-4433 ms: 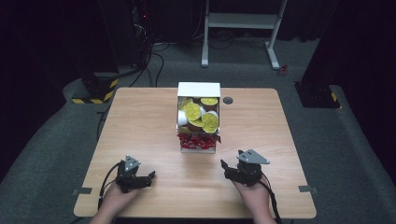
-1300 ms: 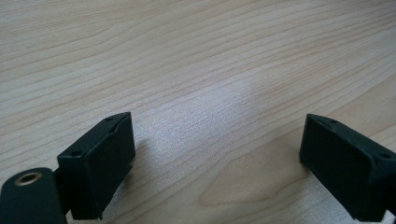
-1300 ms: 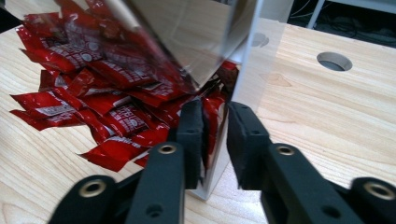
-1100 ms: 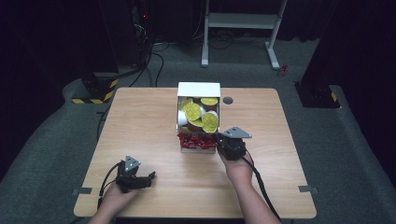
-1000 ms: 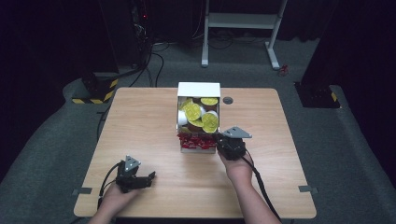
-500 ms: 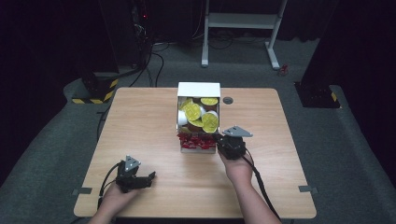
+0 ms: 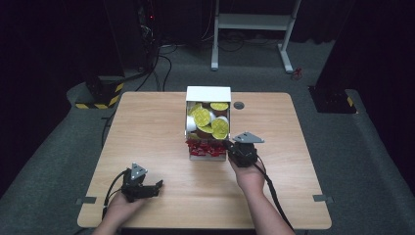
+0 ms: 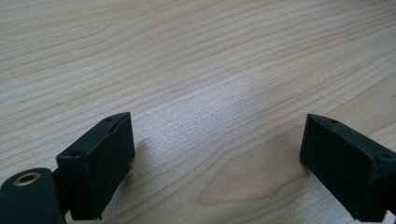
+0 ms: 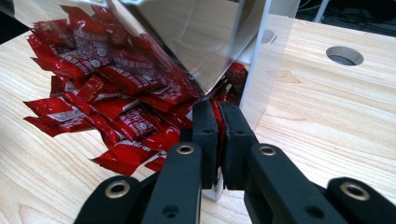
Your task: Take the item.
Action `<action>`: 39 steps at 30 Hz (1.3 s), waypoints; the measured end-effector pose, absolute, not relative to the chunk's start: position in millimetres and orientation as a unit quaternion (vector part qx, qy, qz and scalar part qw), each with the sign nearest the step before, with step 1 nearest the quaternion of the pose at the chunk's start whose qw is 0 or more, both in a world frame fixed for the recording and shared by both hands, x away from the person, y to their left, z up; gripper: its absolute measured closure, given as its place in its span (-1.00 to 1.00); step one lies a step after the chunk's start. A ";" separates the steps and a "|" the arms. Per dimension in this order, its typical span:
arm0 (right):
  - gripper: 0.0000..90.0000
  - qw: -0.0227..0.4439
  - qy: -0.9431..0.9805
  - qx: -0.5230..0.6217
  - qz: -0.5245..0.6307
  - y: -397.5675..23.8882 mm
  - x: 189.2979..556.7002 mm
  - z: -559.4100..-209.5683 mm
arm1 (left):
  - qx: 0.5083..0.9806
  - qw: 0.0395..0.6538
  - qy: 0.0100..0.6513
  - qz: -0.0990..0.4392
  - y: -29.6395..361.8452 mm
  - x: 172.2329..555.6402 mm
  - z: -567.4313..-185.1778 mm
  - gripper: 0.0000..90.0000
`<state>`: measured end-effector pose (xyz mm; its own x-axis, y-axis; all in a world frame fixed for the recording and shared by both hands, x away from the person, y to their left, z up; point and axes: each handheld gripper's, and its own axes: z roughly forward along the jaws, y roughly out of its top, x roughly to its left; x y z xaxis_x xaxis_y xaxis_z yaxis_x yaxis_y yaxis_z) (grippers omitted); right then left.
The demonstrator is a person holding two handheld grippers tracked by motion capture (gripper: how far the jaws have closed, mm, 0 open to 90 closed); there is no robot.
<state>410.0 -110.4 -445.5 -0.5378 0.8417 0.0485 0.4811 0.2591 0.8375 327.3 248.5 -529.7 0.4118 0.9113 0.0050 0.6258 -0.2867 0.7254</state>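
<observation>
Red packets [image 9: 116,116] fill the low front of the white box [image 7: 208,93] mid-table. Right gripper [image 9: 218,128] pinches one (a thin red strip shows between its jaws), not pulled out yet. Left gripper [image 7: 156,187] waits wide open, nearer. Yellow-lidded cups [image 7: 210,122] sit higher, farther back.

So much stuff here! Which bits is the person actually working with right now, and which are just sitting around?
In use:
- right gripper, shut on a red packet
- pile of red packets
- clear dispenser box holding them

Sitting around:
- yellow-lidded cups in the box's upper part
- left gripper, open, resting on the table
- white stand on the floor behind
</observation>
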 end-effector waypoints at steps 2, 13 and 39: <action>0.92 0.209 0.766 0.431 0.430 -110.8 410.3 -445.7 | 0.772 0.331 0.498 0.215 248.4 327.2 -529.7 -0.77; 0.93 0.210 0.763 0.430 0.434 -111.2 409.2 -446.5 | 0.772 0.331 0.498 0.216 248.5 327.2 -529.7 -0.77; 0.92 0.222 0.758 0.415 0.452 -121.1 384.1 -441.5 | 0.771 0.332 0.499 0.215 248.2 327.1 -529.8 -0.77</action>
<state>384.1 -121.1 -441.5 -0.5565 0.8299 0.0388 0.4281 0.2464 0.8695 327.1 248.2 -529.8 0.4097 0.9122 0.0001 0.6275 -0.2820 0.7257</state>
